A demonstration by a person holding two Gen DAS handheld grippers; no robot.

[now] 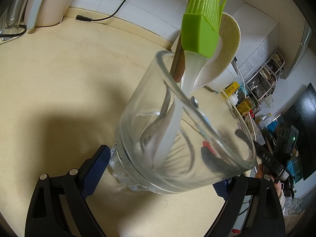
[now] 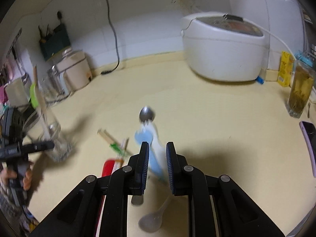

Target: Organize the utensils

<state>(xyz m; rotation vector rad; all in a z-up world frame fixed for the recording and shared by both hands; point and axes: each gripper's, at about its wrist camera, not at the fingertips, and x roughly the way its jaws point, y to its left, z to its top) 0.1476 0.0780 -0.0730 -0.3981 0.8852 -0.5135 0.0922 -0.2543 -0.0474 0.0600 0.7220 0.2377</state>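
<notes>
Glass jar (image 1: 177, 138) holding a green silicone brush (image 1: 199, 31) is clamped by the left gripper (image 1: 158, 177); blue plastic forks (image 2: 152, 150) lie between the right gripper (image 2: 157, 158) pads, grip unclear.

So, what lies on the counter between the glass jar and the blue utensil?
In the right wrist view, chopsticks lie between glass jar and blue utensil.
</notes>
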